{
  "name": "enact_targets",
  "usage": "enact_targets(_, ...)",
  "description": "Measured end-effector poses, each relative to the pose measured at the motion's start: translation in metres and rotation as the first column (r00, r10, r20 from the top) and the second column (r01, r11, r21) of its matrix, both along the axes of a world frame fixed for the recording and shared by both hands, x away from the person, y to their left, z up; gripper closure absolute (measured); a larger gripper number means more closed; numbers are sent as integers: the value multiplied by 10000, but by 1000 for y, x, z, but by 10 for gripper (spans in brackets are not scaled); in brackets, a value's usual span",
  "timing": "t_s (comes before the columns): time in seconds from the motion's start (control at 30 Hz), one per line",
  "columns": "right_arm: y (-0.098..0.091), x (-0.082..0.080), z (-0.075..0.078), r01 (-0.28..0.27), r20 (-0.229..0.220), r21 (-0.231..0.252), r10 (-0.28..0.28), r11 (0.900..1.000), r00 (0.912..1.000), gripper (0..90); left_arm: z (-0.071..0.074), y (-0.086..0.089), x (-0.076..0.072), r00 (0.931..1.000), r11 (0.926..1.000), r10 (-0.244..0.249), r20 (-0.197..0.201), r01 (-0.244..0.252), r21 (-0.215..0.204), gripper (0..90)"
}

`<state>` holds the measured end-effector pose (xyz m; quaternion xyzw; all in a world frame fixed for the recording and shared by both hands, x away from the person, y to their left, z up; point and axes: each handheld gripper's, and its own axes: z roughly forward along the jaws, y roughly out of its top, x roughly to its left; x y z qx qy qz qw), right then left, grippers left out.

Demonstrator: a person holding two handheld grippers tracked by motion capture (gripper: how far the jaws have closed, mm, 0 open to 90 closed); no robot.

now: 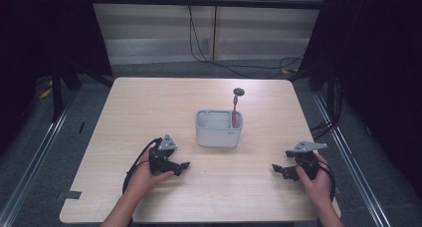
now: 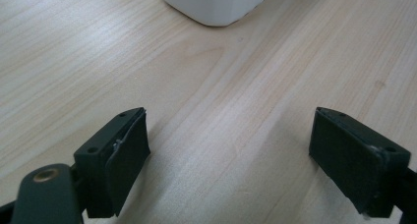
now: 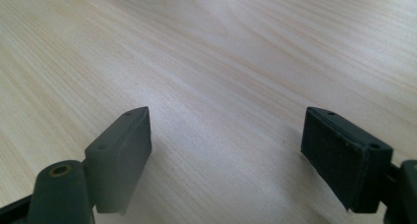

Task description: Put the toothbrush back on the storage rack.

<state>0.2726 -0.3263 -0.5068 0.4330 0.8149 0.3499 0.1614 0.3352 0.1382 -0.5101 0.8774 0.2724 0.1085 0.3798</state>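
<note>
Setting: pale wood tabletop (image 1: 149,102) stood on grey floor, dark curtains at both sides, beige wall panels and black cables behind.
Left hand: a hand (image 1: 142,177) came in from the bottom edge of the high view and gripped the left tool, a black cable looping beside the wrist.
Left tool: left tool (image 1: 183,166) rested low over the tabletop at front left, grey three-cornered plate on top, pointing right. Jaws stood wide apart with bare wood between them, nothing gripped, as the left gripper view (image 2: 228,150) showed.
Container: white rounded-corner container (image 1: 219,128) stood upright near the tabletop's middle, beyond and to the right of the left tool, apart from it. Its lower corner (image 2: 216,5) appeared at the top of the left gripper view.
Pink utensil: pink-handled utensil (image 1: 234,112) stood nearly upright inside the container's right part, dark rounded head above the rim. Kind of utensil could not be told.
Right tool: right tool (image 1: 276,169) lay low at front right, pointing left toward the middle, well apart from the container. Jaws spread wide over bare wood, empty, in the right gripper view (image 3: 226,145).
Right hand: a hand (image 1: 316,179) held the right tool from behind, near the tabletop's right front corner.
</note>
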Motion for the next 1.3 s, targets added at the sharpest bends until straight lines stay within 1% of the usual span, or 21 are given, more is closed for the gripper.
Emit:
enact_targets(0.07,-1,0,-1,62,-35,21,-62,10000,10000,192,0,0,0,10000,10000,14,-51,-14,-43,147)
enact_targets(0.23,-3,0,-2,132,62,37,-133,9999,9999,190,0,0,0,10000,10000,16,-53,-16,-47,147)
enact_targets(0.27,-3,0,-2,147,83,59,-147,9999,9999,189,0,0,0,10000,10000,0,1,0,1,147)
enact_targets(0.37,-3,-1,-3,171,132,77,-172,9998,9998,183,0,0,0,10000,10000,-2,3,2,4,147)
enact_targets(0.5,-2,-1,-5,185,274,-30,-184,9998,9995,164,0,0,0,10000,10000,13,-41,-13,-34,147)
enact_targets(0.53,-2,-1,-5,171,300,-31,-170,9998,9994,162,0,0,0,10000,10000,-2,7,2,8,147)
enact_targets(0.57,-2,-1,-5,217,280,-50,-215,9998,9994,159,0,0,0,10000,10000,15,-51,-15,-43,147)
enact_targets(0.7,-3,-2,-5,332,262,-74,-330,9994,9991,154,0,0,0,10000,10000,-13,-3,13,-4,147)
enact_targets(0.9,-3,-1,-5,377,264,-87,-375,9993,9989,148,0,0,0,10000,10000,12,-46,-12,-39,147)
enact_targets(1.0,-3,-1,-5,394,238,-84,-392,9992,9989,145,0,0,0,10000,10000,-2,5,2,4,147)
enact_targets(1.07,-3,-1,-5,417,219,-73,-416,9991,9989,144,0,0,0,10000,10000,12,-47,-12,-40,147)
enact_targets(1.1,-3,-1,-5,401,245,-79,-399,9992,9989,142,0,0,0,10000,10000,-3,6,3,7,147)
enact_targets(1.3,-2,0,-5,523,216,-89,-521,9986,9984,130,0,0,0,10000,10000,11,-33,-11,-27,147)
